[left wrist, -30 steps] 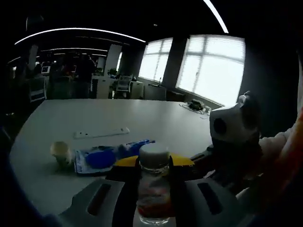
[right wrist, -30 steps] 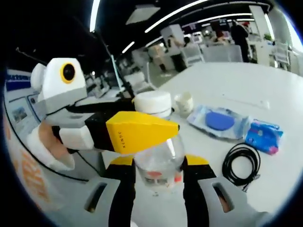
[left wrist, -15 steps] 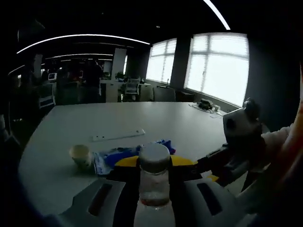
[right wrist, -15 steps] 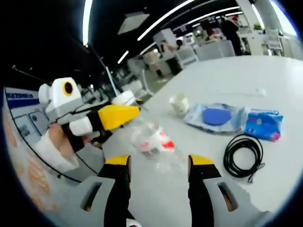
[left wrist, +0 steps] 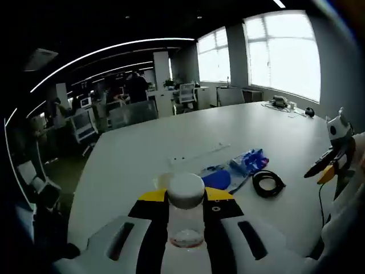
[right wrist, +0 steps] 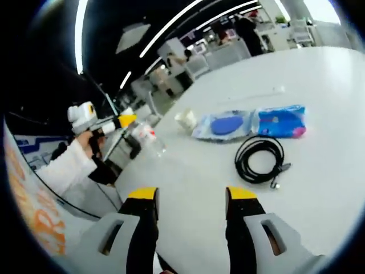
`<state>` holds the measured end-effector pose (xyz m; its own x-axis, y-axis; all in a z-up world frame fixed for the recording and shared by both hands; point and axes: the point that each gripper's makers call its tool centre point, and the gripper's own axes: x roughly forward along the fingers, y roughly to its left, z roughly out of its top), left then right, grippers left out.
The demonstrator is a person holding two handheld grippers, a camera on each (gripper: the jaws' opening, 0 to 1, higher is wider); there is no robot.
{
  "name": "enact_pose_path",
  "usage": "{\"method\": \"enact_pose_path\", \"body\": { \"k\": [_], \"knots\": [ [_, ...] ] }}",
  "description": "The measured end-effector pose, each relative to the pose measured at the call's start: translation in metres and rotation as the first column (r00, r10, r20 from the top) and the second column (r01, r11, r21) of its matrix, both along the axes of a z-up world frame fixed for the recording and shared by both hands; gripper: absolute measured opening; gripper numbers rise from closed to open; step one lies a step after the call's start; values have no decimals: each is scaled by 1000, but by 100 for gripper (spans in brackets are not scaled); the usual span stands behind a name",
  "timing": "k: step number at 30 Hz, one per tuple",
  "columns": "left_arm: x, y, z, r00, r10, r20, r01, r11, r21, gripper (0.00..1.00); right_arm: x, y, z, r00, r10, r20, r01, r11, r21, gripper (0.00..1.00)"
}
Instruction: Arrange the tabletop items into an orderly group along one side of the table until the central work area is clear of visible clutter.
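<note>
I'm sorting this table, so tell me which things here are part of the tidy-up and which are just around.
Part of the job:
bottle, clamped in the left tongs
coiled cable
blue packet
clear pouch with a blue disc
small cup
white strip

Just around:
office chairs
windows
people standing at the back

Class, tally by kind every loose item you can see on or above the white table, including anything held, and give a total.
Jar: 1
Cup: 1
Packets: 2
Cable: 1
White strip: 1
Total: 6
</note>
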<state>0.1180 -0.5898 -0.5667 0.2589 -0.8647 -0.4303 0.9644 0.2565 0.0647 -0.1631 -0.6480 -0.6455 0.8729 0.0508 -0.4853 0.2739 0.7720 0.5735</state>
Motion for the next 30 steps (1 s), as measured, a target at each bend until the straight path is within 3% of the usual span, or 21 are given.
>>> {"method": "enact_pose_path", "body": {
  "k": [3,9,17,23,26,30],
  "knots": [
    [28,-1,3,997,71,-38,-72,997,-24,21,3,0,2,1000,-24,17,23,999,34,45],
    [65,-9,5,983,144,-111,-153,985,-75,21,7,4,-1,1000,-20,8,20,999,46,44],
    [90,-32,-5,985,141,-99,-147,988,-53,21,9,1,-5,1000,-17,-17,18,999,46,44],
    [105,-46,-17,978,157,-133,-165,985,-44,21,11,-4,-3,999,-38,-21,39,998,51,44],
    [114,-50,-24,964,189,-189,-202,978,-52,21,12,-5,-3,999,-41,-21,42,998,50,44],
    [121,-57,-28,966,189,-179,-200,979,-48,20,13,-5,-4,999,-41,-29,42,998,48,45]
  ]
}}
